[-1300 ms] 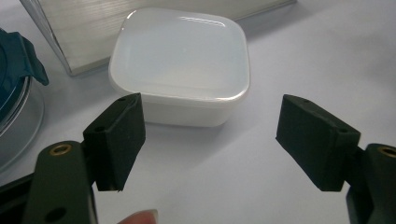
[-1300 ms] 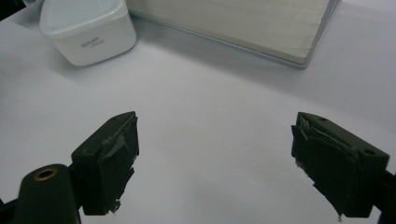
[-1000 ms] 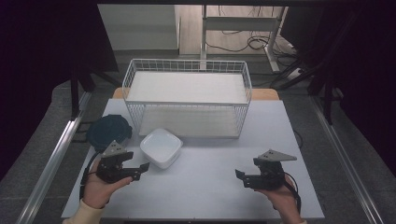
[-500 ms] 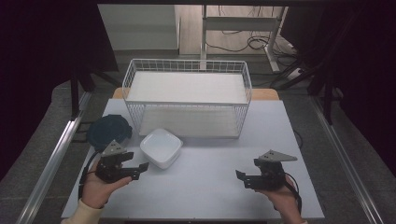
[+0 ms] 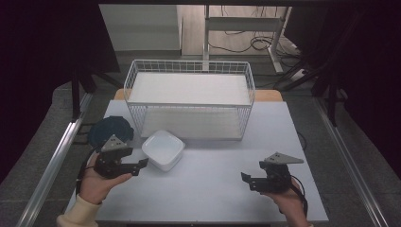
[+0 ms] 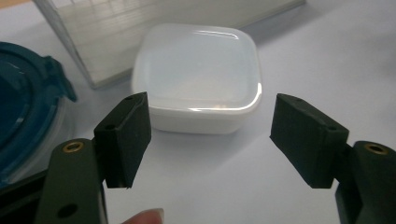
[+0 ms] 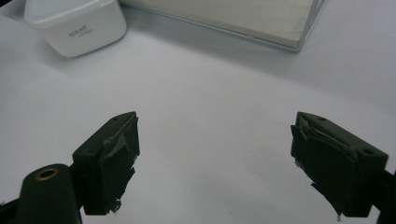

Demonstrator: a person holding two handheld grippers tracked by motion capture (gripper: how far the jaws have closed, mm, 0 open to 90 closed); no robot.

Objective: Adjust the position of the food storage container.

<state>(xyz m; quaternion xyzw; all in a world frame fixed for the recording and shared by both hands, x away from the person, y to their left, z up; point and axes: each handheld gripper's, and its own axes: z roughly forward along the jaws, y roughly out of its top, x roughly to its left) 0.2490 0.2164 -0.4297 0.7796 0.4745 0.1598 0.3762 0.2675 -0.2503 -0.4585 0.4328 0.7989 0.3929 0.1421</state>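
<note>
The left gripper (image 6: 210, 140), jaws wide and empty, faces the white container (image 6: 198, 77) at twelve o'clock: light, rigid, slick plastic, probably best pinched across its side walls.

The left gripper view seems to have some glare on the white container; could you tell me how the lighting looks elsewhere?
Left gripper view: bright glare along the white container rim. Right gripper view: even light, soft shadow under it. High view: table lit, surroundings dark.

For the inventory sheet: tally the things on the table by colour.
White: 2 (square white plastic container, white wire mesh basket)
Dark teal: 1 (round dark teal plastic lid)
Total: 3
</note>
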